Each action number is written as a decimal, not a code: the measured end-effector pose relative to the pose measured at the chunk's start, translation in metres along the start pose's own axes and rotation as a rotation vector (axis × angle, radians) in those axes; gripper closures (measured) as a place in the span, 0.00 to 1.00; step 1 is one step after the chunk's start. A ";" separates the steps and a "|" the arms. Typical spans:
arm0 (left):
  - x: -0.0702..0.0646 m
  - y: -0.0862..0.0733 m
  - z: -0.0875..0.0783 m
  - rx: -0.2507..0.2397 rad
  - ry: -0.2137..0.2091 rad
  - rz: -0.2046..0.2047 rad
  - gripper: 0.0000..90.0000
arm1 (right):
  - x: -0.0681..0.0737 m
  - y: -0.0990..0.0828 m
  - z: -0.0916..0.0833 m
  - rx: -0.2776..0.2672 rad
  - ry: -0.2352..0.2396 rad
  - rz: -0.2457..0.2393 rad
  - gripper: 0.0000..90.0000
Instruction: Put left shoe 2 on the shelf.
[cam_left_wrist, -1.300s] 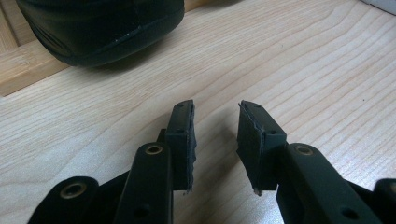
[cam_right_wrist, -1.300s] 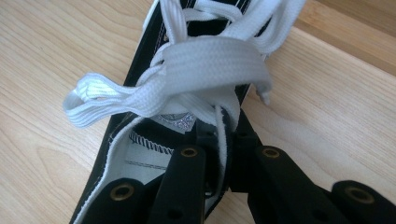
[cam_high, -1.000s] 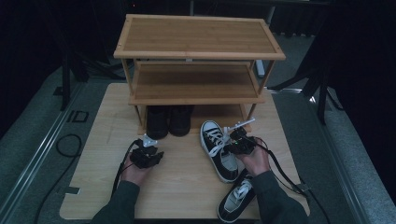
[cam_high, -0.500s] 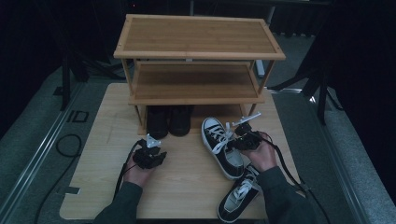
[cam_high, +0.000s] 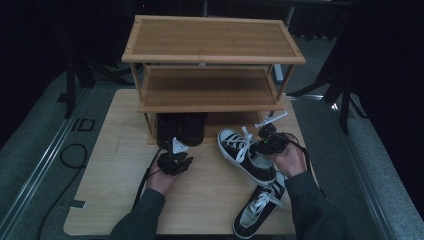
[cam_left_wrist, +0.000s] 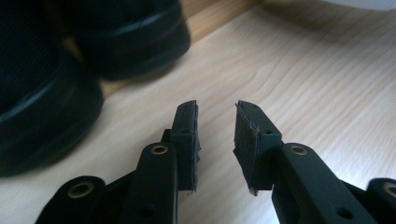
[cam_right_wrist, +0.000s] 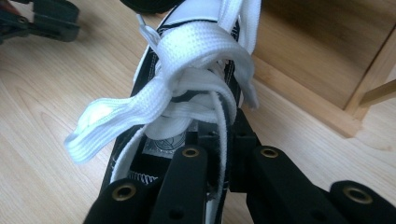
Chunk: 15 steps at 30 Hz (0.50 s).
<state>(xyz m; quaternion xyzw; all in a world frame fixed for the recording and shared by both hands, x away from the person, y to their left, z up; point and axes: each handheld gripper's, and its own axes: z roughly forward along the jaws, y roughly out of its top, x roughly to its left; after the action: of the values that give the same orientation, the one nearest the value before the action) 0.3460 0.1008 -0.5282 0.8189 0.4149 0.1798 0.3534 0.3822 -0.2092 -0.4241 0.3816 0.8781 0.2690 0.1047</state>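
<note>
A: Where can a hand pass?

B: The front of the table (cam_high: 117, 197) is bare wood on the left, and a strip runs free between the left gripper (cam_high: 175, 162) and the sneaker (cam_high: 248, 156) held in the right gripper (cam_high: 260, 145).

A: And under the shoe rack (cam_high: 212, 60)?

B: The black shoes (cam_high: 181, 129) block the left half of the bottom bay; the right half is free. A second sneaker (cam_high: 257, 207) lies across the front right edge.
</note>
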 end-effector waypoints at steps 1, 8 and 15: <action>0.000 0.000 0.000 0.000 0.000 0.000 0.78 | 0.000 0.000 0.000 0.000 0.000 0.000 0.98; -0.012 0.025 0.021 -0.018 0.004 0.023 0.82 | -0.007 0.000 -0.011 -0.005 -0.011 -0.007 0.97; -0.017 0.040 0.040 -0.006 0.024 0.031 0.90 | -0.010 0.000 -0.017 0.002 -0.010 -0.014 0.97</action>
<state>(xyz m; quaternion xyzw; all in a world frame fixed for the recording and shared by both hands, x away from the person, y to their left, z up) 0.3815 0.0533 -0.5269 0.8219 0.4060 0.1962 0.3480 0.3822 -0.2231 -0.4104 0.3767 0.8806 0.2655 0.1105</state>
